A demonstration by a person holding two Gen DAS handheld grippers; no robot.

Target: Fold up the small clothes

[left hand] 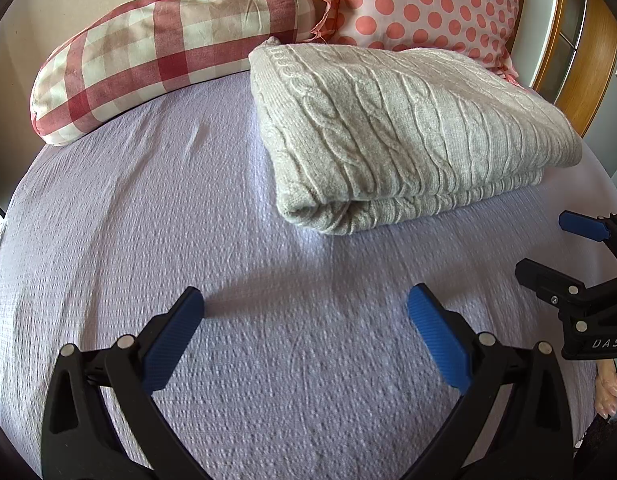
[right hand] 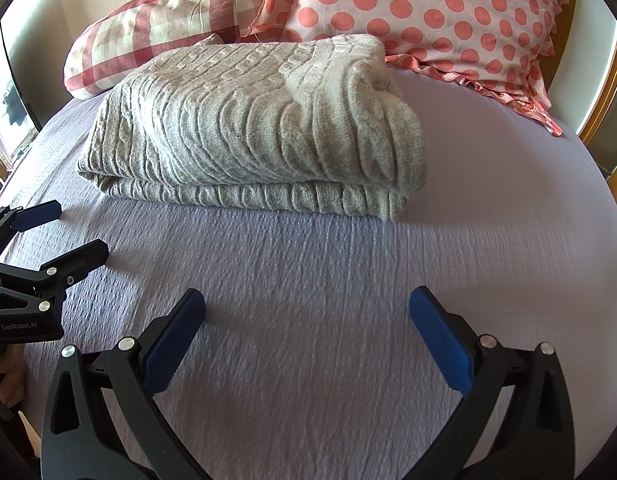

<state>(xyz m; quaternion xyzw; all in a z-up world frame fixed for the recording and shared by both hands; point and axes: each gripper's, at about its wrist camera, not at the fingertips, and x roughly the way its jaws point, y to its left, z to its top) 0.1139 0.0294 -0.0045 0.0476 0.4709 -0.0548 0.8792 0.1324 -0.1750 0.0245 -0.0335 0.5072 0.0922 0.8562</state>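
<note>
A: Where's the grey cable-knit sweater (left hand: 412,132)?

B: Folded on the lilac bedspread (left hand: 188,240), at about one o'clock from the left gripper (left hand: 306,308) and eleven o'clock from the right gripper (right hand: 307,308), well apart from both.

A: And the jaws?

B: Both pairs stand wide, holding nothing, above the bedspread.

A: Behind the sweater?

B: A red checked pillow (left hand: 156,48) at eleven o'clock and a polka-dot pillow (right hand: 424,12) at one o'clock, against the sweater's far edge.

Grey cable-knit sweater (left hand: 408,128), lilac bedspread (left hand: 188,220), polka-dot pillow (left hand: 428,4).
</note>
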